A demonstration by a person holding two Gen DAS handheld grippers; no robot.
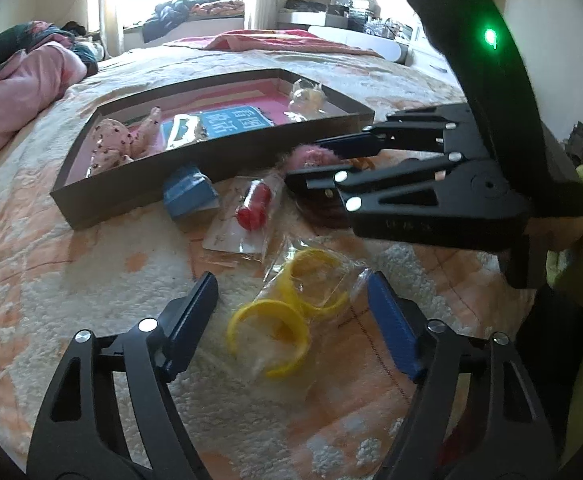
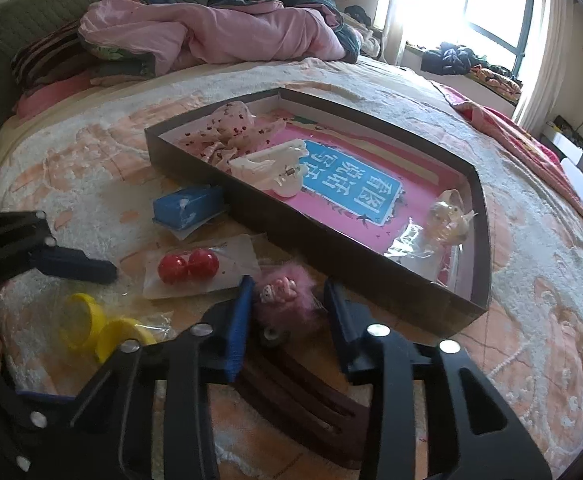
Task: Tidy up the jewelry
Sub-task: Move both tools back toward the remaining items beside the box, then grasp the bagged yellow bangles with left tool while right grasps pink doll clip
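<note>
A bag of yellow bangles (image 1: 291, 312) lies on the bedspread between the open fingers of my left gripper (image 1: 291, 320); it also shows in the right wrist view (image 2: 103, 328). My right gripper (image 2: 287, 312) is open around a pink fluffy hair clip (image 2: 287, 296), with gaps on both sides. That gripper (image 1: 311, 164) shows in the left wrist view by the pink clip (image 1: 307, 156). A packet with red beads (image 2: 187, 266) and a blue pouch (image 2: 187, 206) lie beside the dark tray (image 2: 331, 252). The tray holds a pink scrunchie (image 2: 227, 132), a white claw clip (image 2: 271, 164) and a clear bagged item (image 2: 449, 216).
A pink quilt (image 2: 211, 36) and pillows are piled at the head of the bed. A window (image 2: 491, 4) with clothes on the sill is behind. A dark striped item (image 2: 303, 392) lies under my right gripper. A desk with clutter (image 1: 351, 16) stands beyond the bed.
</note>
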